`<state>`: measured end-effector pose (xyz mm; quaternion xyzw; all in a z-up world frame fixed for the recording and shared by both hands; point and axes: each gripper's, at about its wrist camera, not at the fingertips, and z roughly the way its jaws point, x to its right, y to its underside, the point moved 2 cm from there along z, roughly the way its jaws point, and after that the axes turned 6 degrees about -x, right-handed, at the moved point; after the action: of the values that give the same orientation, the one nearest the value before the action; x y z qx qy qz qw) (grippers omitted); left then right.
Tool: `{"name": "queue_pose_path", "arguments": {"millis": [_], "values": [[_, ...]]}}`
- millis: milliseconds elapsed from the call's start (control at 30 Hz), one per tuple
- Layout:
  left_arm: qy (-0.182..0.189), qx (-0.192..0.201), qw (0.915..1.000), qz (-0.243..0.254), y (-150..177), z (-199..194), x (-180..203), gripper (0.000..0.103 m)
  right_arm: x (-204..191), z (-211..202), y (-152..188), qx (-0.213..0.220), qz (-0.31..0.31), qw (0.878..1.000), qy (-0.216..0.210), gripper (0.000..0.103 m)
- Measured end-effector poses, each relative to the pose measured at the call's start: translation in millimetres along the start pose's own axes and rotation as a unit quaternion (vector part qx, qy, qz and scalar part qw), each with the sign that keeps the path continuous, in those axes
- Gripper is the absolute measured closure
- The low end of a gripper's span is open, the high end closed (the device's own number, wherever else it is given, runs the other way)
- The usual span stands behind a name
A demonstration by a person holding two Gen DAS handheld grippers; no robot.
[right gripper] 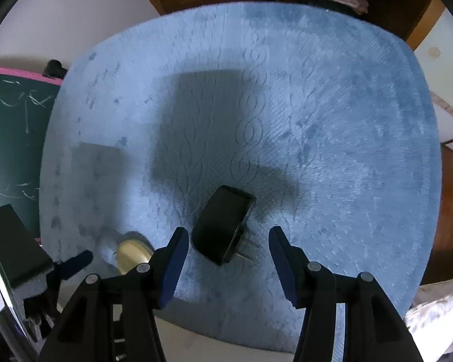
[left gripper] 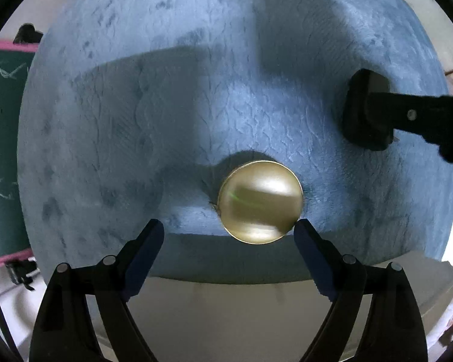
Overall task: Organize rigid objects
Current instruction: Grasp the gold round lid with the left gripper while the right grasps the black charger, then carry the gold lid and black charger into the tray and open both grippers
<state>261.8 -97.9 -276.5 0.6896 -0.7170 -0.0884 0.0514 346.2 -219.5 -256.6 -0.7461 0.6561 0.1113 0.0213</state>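
My left gripper (left gripper: 229, 235) open over round brass-coloured metal tin (left gripper: 260, 201) near blue plush mat's (left gripper: 166, 105) near edge; centre first. My right gripper (right gripper: 229, 241) open, straddling black plug adapter (right gripper: 220, 226); lower, then close.

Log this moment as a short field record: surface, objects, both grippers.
surface: blue plush mat
object 1: round gold metal tin, lying flat near the mat's front edge
object 2: black plug adapter with metal prongs, tilted on the mat
left gripper: open, empty, above the tin
right gripper: open, empty, adapter just ahead of its fingertips
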Motion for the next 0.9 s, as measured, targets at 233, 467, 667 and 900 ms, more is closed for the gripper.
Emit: {"name": "queue_pose_path", "arguments": {"millis": [233,467,667,900], "values": [[0.004,0.006,0.9999,-0.007,-0.7,4.6,2.0,0.017,-10.3,22.9,-4.2,-0.026,-0.013,0.999,0.020,0.048],[0.025,0.025,0.9993,0.009,0.6,3.2,7.0,0.044,-21.7,28.6,-3.1,-0.025,-0.027,0.999,0.036,0.054],[0.049,0.043,0.9978,0.000,4.9,-2.5,-2.9,0.044,-22.4,21.9,1.1,-0.013,-0.013,1.000,0.022,0.055],[0.055,0.079,0.9954,0.001,17.9,-20.8,-12.0,0.044,-11.5,-6.2,17.1,0.022,0.004,1.000,-0.012,0.055]]}}
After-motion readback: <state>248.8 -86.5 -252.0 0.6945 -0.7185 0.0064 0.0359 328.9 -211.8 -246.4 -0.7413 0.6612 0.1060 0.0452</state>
